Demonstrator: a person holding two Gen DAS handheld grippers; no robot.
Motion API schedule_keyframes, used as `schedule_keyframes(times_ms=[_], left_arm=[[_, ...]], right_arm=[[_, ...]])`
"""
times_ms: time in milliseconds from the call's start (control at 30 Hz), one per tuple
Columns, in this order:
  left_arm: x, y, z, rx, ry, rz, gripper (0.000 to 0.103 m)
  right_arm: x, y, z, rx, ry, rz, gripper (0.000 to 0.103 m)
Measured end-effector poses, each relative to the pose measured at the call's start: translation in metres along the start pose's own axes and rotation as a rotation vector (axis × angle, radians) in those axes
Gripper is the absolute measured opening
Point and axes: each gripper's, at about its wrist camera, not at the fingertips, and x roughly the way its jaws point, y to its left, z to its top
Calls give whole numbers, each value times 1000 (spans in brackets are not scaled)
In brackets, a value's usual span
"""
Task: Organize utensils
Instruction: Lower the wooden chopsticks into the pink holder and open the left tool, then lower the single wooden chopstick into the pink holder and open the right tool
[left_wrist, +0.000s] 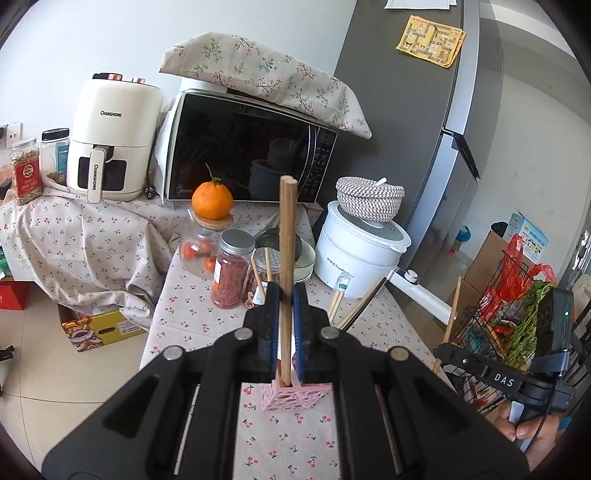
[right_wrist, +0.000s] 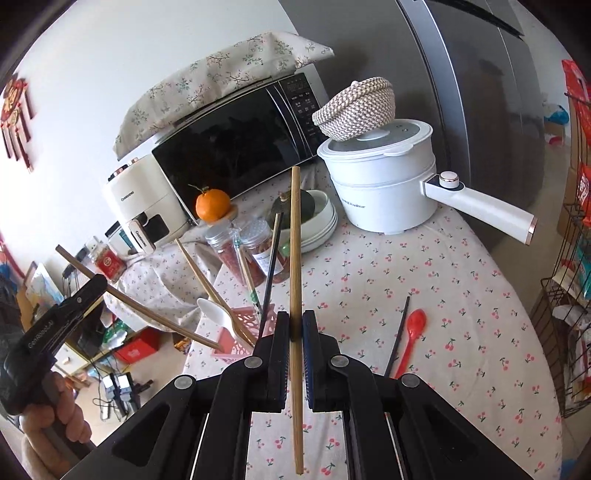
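My left gripper (left_wrist: 286, 295) is shut on a wooden chopstick (left_wrist: 286, 258) that stands upright, its lower end at the mouth of the pink lattice holder (left_wrist: 291, 397). The right wrist view shows the same holder (right_wrist: 236, 332) with a white spoon (right_wrist: 214, 312), several wooden chopsticks and a black one inside. My right gripper (right_wrist: 295, 321) is shut on another wooden chopstick (right_wrist: 295, 258), held above the tablecloth to the right of the holder. A red spoon (right_wrist: 412, 332) and a black chopstick (right_wrist: 399, 336) lie on the cloth.
Behind the holder stand jars (left_wrist: 231, 273), an orange (left_wrist: 212, 201) on a jar lid, stacked bowls (right_wrist: 321, 221) and a white electric pot (right_wrist: 380, 184) with a long handle. A microwave (left_wrist: 243, 147), air fryer (left_wrist: 110, 140) and fridge (left_wrist: 406, 129) are at the back. A wire rack (left_wrist: 517, 302) is on the right.
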Motion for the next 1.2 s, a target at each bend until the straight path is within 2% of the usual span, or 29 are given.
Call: schedule_keyframes(times_ms=[100, 433, 467, 600, 700, 900, 1200], left_arm=[[13, -2, -3, 25, 17, 15, 5], [58, 4, -14, -30, 145, 6, 6], [60, 6, -15, -41, 153, 4, 8], [55, 6, -15, -74, 163, -2, 37], [46, 5, -13, -68, 169, 4, 45], [37, 16, -20, -93, 226, 17, 49], [40, 35, -37, -82, 353, 99, 51]], right_arm=[[0, 0, 1, 2, -10, -2, 7], [-3, 14, 6, -22, -78, 13, 7], [-3, 16, 7, -20, -87, 17, 7], [-5, 21, 12, 5, -130, 39, 7], [-5, 24, 17, 28, -174, 47, 7], [4, 34, 23, 66, -252, 33, 7], [29, 46, 24, 147, -342, -19, 7]])
